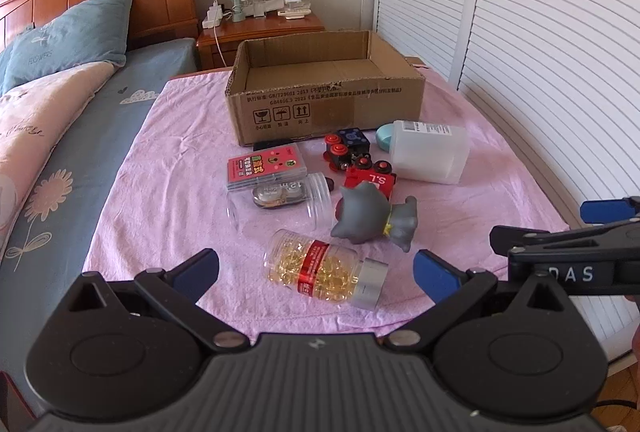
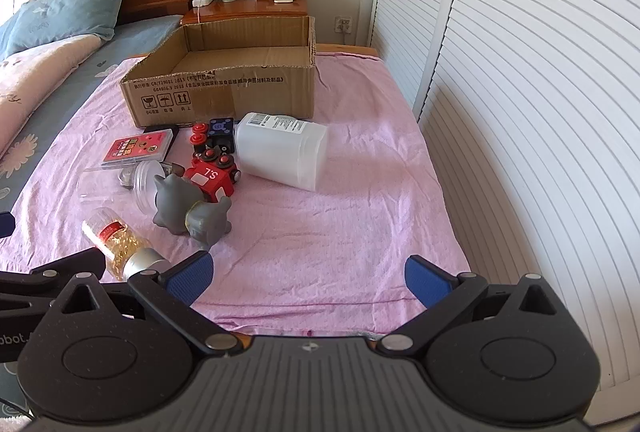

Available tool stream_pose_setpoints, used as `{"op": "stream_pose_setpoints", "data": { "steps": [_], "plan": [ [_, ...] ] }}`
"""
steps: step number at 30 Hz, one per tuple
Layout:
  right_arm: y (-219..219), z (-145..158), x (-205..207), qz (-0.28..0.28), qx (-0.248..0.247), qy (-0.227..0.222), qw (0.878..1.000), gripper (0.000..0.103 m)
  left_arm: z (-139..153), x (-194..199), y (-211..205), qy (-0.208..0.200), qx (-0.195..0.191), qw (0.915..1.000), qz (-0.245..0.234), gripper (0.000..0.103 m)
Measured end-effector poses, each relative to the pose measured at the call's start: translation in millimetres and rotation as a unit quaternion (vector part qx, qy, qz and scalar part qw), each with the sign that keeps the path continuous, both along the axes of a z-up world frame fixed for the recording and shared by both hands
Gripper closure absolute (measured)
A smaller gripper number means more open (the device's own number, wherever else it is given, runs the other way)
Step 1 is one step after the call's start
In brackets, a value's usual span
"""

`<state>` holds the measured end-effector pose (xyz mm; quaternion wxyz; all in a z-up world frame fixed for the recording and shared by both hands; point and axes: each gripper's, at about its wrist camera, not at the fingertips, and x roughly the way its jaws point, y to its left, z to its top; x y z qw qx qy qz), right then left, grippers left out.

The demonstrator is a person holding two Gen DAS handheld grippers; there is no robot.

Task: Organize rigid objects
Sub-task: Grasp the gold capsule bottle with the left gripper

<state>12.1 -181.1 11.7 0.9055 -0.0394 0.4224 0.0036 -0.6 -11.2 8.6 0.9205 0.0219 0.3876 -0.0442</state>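
My left gripper point(image 1: 316, 268): jaws wide apart, holding nothing | my right gripper point(image 2: 308, 274): jaws wide, nothing held | capsule bottle point(image 1: 324, 268): clear, gold capsules, red label, silver cap, lying between left jaws on pink cloth point(image 2: 340, 224) | grey toy point(image 1: 372, 220), red train point(image 1: 360, 160), white jar point(image 1: 428, 152) beyond | cardboard box point(image 1: 324, 100): open, farthest.

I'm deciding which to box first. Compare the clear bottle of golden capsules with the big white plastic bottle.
The clear capsule bottle with the red label shows its golden contents; the large white opaque plastic bottle hides whatever it holds. The capsule bottle has a silver cap, the white bottle a pale teal one. The capsule bottle looks slimmer and lies nearest the left gripper, while the white bottle lies close by the cardboard box. Both lie on their sides on the pink cloth.
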Motion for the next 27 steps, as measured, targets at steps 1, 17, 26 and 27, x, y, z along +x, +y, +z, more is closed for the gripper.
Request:
{"op": "stream_pose_setpoints", "data": {
  "steps": [1, 17, 26, 27],
  "plan": [
    [-0.8, 0.0, 0.3, 0.000, 0.001, 0.000, 1.000, 0.000, 0.1, 0.5, 0.3, 0.000, -0.002, 1.0000, -0.005, 0.001],
    [-6.6, -8.7, 10.7, -0.006, 0.011, 0.010, 1.000, 0.000, -28.8, 20.9, 1.6, 0.009, -0.002, 0.9936, -0.112, 0.001],
    [-14.4, -12.6, 18.2, -0.017, 0.013, 0.016, 1.000, 0.000, -59.7, 46.6, 5.7, 0.049, -0.004, 0.9912, -0.123, 0.001],
    [-15.1, -13.8, 19.5, -0.018, 0.013, 0.018, 1.000, 0.000, -62.3, 48.7, 6.7, 0.052, -0.004, 0.9913, -0.121, 0.001]
  ]
}}
